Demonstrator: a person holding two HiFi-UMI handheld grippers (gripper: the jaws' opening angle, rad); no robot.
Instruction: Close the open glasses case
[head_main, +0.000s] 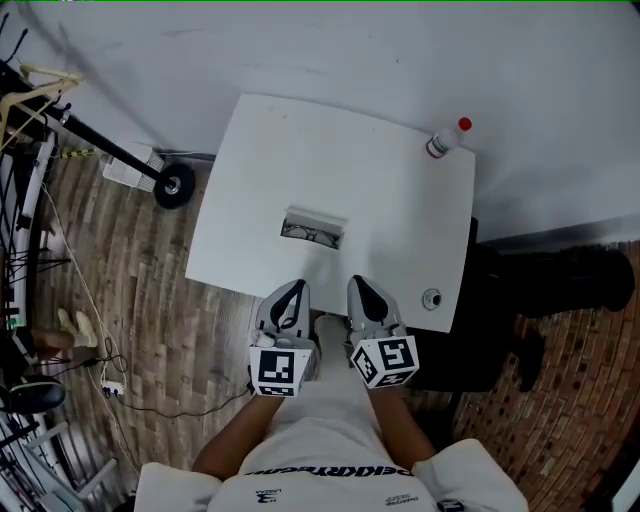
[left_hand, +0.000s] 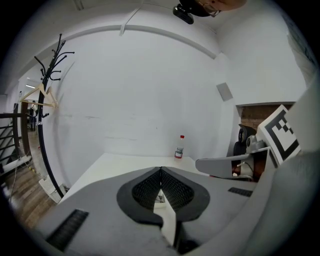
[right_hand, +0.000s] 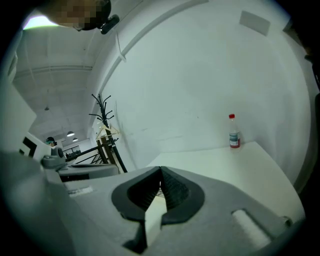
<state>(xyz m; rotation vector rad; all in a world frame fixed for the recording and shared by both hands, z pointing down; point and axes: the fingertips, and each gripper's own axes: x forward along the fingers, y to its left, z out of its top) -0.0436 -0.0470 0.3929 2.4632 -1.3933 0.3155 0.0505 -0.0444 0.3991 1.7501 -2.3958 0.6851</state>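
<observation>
Well, the small pale open glasses case (head_main: 313, 228) lies in the middle of the white table (head_main: 400, 220), likely light and stiff, so push its lid's top edge; the left gripper (head_main: 292, 291) and right gripper (head_main: 359, 286) are pinched together, empty.

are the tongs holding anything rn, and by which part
Nothing is held. The left tongs and right tongs are both shut with nothing between them; the open glasses case lies untouched on the table.
</observation>
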